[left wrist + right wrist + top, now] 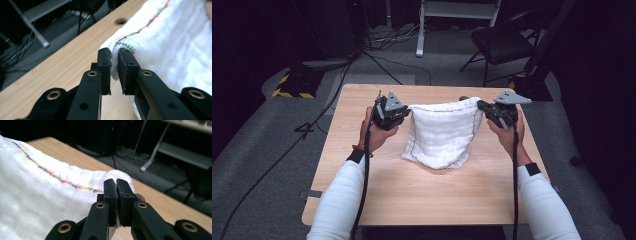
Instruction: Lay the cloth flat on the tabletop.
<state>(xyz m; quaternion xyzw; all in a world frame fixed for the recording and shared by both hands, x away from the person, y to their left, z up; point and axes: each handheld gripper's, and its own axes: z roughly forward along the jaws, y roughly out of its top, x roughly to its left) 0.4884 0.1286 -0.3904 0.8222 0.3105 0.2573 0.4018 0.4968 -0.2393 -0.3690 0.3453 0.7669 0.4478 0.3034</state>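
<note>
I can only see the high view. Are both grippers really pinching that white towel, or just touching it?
Observer: Yes. In the left gripper view, the left gripper has a corner of the white fluffy cloth with rainbow-stitched edging squeezed between its black fingers.
Operator: And the other one?
Observer: The right gripper has its fingers almost shut on the other top corner.
Operator: What colour is the stitching?
Observer: Red, yellow, green and blue, running along the edge.
</note>
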